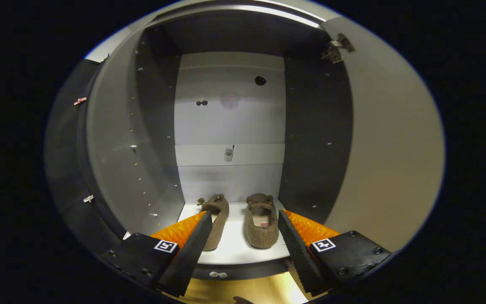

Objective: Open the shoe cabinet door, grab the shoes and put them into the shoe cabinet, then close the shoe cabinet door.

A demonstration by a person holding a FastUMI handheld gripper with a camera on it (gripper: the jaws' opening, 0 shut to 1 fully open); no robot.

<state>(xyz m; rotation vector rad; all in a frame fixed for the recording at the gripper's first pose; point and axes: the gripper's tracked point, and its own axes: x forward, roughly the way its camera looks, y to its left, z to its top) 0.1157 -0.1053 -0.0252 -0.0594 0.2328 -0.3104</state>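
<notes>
Shoes [243,221] of brown knit stand side by side on the white floor of the shoe cabinet [230,249], just ahead of and between the fingers. I hold the gripper [245,236] with its fingers spread wide, clamped on nothing. The door [390,156] hangs open beyond the right finger. I judge the shoes light, soft and easily crushed; the firmer heel rim is where I would take hold.
</notes>
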